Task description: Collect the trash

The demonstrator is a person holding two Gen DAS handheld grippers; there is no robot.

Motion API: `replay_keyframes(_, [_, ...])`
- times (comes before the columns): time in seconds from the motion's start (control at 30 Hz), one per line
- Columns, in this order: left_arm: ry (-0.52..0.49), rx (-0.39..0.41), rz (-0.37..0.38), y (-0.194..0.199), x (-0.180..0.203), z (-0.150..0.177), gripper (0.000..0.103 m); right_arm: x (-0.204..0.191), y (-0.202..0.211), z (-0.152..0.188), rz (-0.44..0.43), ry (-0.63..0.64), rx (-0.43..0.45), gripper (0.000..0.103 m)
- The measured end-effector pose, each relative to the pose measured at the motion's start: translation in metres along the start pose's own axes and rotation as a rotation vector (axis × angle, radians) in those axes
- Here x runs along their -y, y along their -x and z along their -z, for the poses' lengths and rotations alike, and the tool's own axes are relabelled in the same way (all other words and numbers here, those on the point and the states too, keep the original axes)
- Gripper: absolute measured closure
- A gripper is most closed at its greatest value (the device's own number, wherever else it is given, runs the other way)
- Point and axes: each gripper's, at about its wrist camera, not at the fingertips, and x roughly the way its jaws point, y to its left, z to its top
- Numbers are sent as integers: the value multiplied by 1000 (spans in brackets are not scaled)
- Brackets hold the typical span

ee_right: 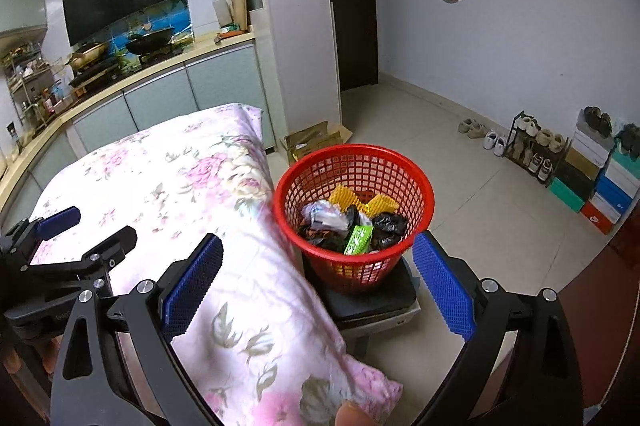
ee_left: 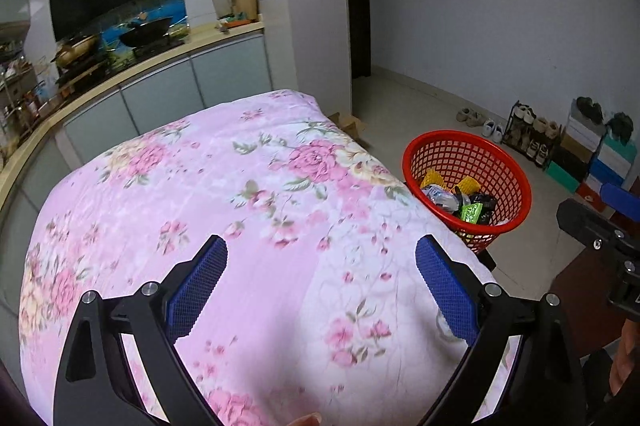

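1. Red plastic mesh forms the basket (ee_right: 354, 214), which is seen just ahead of the right gripper (ee_right: 318, 282), between and slightly beyond its two blue pads (ee_right: 194, 284).
2. Trash (ee_right: 348, 222) is held inside the basket: crumpled black bags, a green wrapper, a pale crumpled packet and yellow ridged pieces.
3. The basket is set on a dark flat slab (ee_right: 372, 300) that rests on a small stand, directly below the right gripper's far pad.
4. The right gripper's jaws are spread wide, and nothing is held between them; the pads are kept apart from the basket.
5. A pink floral quilt (ee_right: 180, 178) is spread under the right gripper's near pad and reaches up to the basket's side.
6. From the left wrist view, the left gripper (ee_left: 322, 286) is seen with its jaws spread wide over the quilt (ee_left: 224, 186), with nothing clamped between its blue pads (ee_left: 198, 290).
7. The basket (ee_left: 468, 186) is placed ahead of the left gripper and off to its right, past the quilt's edge and well apart from its pads.
8. The left gripper (ee_right: 60, 250) is seen at the left edge of the right wrist view, over the quilt, and part of the right gripper (ee_left: 600, 238) is seen at the right edge of the left wrist view.
9. A fingertip (ee_right: 352, 414) is seen at the bottom of the right wrist view.
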Motion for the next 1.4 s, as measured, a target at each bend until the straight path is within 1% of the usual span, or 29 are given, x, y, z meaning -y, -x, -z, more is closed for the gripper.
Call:
replay_keyframes(0.27, [-2,-3,-12,16,0,21,11,-12,15,15,-12,13,8,10])
replay_keyframes(0.47, [12,4,-14,21,-4,27,11,-17,22,22,-7,28,10,10])
replay_keyframes(0.7, [22,14,-10,24,-5,27,11,-18,22,25,-6,36,8,10])
replay_keyframes(1.4, [-34,24,31,18,16,14,11,6,18,28,12,-43,-7,10])
